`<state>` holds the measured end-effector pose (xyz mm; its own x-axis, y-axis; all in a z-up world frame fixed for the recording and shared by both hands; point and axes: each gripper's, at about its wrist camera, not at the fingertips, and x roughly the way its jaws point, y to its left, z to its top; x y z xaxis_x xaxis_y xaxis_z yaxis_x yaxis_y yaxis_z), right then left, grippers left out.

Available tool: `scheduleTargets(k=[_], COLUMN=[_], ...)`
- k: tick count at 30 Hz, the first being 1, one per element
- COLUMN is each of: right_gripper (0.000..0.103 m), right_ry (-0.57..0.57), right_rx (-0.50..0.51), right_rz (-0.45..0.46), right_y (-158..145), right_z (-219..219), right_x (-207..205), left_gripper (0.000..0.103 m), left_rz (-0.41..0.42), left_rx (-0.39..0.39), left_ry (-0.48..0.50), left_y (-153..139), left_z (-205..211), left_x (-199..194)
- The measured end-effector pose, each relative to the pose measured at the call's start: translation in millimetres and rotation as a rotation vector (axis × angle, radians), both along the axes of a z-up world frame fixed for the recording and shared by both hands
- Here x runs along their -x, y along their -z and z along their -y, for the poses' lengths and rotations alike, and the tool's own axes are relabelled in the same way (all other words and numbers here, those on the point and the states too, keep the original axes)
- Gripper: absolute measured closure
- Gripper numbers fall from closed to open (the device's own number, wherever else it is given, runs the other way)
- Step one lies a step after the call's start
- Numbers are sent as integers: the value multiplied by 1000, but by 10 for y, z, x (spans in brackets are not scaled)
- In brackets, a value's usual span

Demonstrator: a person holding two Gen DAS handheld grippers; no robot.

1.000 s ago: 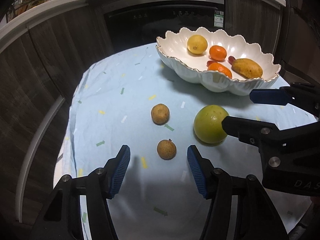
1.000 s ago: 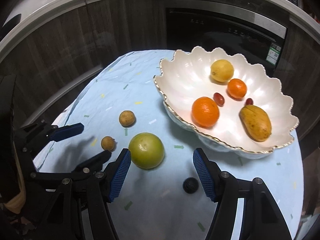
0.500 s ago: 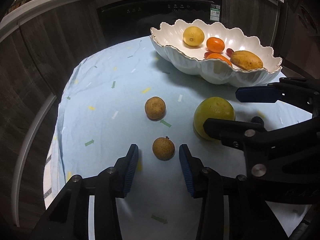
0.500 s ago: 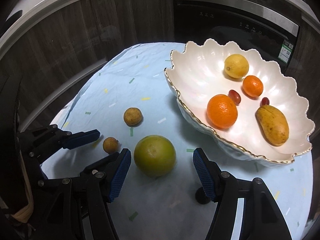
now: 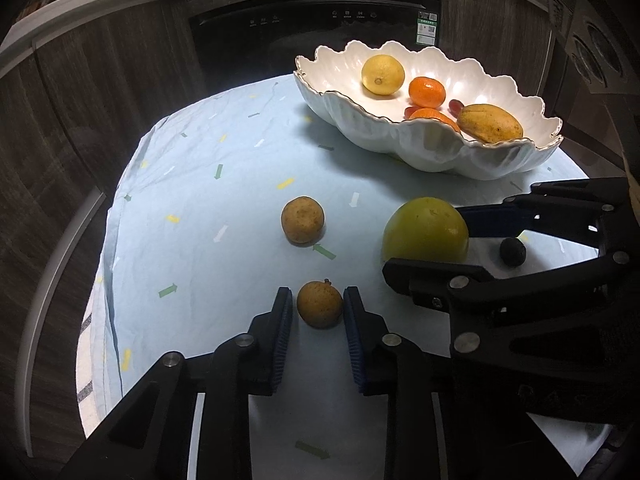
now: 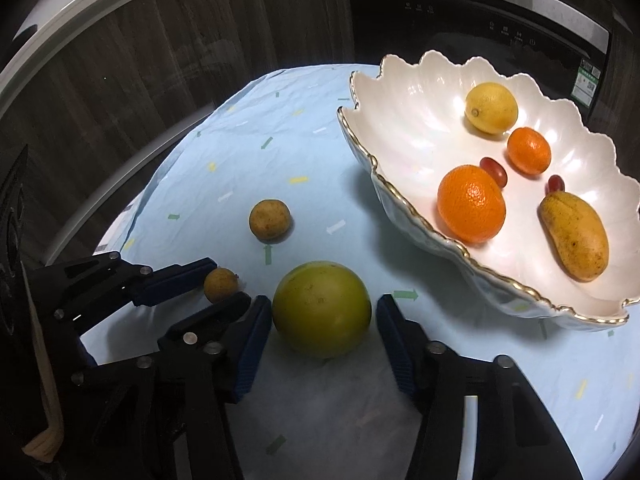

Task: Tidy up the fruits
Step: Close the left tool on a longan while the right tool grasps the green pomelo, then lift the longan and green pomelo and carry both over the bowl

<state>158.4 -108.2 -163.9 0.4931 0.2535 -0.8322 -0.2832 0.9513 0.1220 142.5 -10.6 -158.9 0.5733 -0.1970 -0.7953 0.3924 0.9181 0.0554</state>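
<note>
My left gripper (image 5: 318,306) has its blue pads on both sides of a small brown fruit (image 5: 319,304) on the light blue cloth; it also shows in the right wrist view (image 6: 221,284). My right gripper (image 6: 322,334) is open around a large green citrus (image 6: 321,310), left pad at its skin, right pad a little apart; the citrus also shows in the left wrist view (image 5: 425,230). A second brown fruit (image 5: 302,219) lies farther back. A white scalloped bowl (image 6: 404,208) holds a lemon (image 6: 491,108), two oranges, a mango (image 6: 574,236) and two small red fruits.
A small dark fruit (image 5: 513,251) lies on the cloth behind the right gripper's fingers. The round table's edge curves along the left. Dark wooden cabinets and a black oven (image 5: 316,24) stand behind the table.
Both grippers moved forward and down. The left jaws narrowed from wide open onto the small brown fruit. The right jaws came down around the green citrus.
</note>
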Motion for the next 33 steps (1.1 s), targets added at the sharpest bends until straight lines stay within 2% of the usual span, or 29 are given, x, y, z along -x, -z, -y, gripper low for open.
scheduleTargets(k=[10,19,33], right_gripper=[53,53,53], right_ry=[3,8,59], right_rx=[2,1,-20], right_rz=[10,37,104], right_y=[-17,-166,-535], right_z=[7,22,268], right_x=[17,75,242], left_gripper=[80,80,80], left_rz=[3,26,80], left_rx=[-3,-7,3], left_ry=[-5,-18,-13], left_y=[-19,-144,-555], left_z=[-3,-21,132], left_x=[13,55,147])
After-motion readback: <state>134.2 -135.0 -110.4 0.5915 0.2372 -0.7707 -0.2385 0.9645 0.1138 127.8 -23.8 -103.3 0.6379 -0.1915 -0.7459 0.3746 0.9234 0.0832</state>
